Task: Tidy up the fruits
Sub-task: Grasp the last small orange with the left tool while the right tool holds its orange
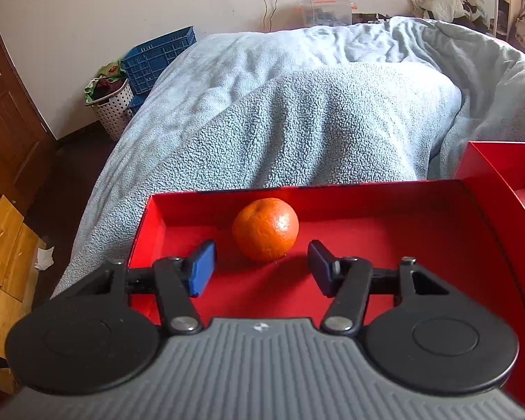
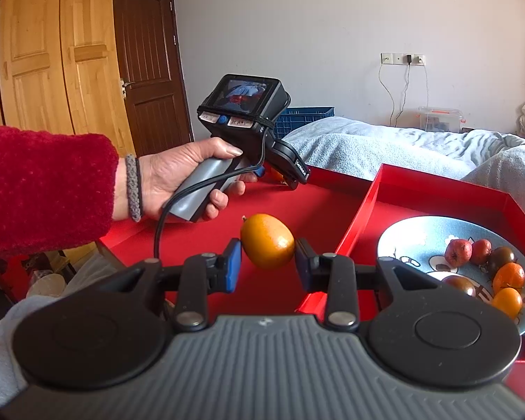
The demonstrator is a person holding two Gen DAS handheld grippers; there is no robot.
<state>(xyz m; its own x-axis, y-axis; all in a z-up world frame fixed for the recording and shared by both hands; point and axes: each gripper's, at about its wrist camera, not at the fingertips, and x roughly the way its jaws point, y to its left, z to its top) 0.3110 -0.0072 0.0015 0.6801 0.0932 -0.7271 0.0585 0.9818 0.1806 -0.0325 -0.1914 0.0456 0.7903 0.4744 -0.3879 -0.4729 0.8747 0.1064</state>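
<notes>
In the left wrist view an orange mandarin point(image 1: 265, 230) sits near the far wall of a red tray point(image 1: 420, 245). My left gripper point(image 1: 261, 268) is open, just short of the mandarin, its blue pads on either side of it and not touching. In the right wrist view my right gripper point(image 2: 267, 258) is shut on a small oval yellow-orange fruit point(image 2: 267, 240), held above the red tray point(image 2: 315, 206). To the right a blue bowl point(image 2: 420, 241) in a second red tray point(image 2: 437, 189) holds several small fruits point(image 2: 486, 266). The left gripper point(image 2: 290, 168) shows there too, held by a hand.
The trays lie on a bed with a light blue blanket point(image 1: 315, 105). A blue crate point(image 1: 157, 57) and a dotted laundry basket point(image 1: 113, 108) stand beyond the bed's left side. Wooden wardrobe doors point(image 2: 35, 52) and a dark door point(image 2: 147, 63) are at the left.
</notes>
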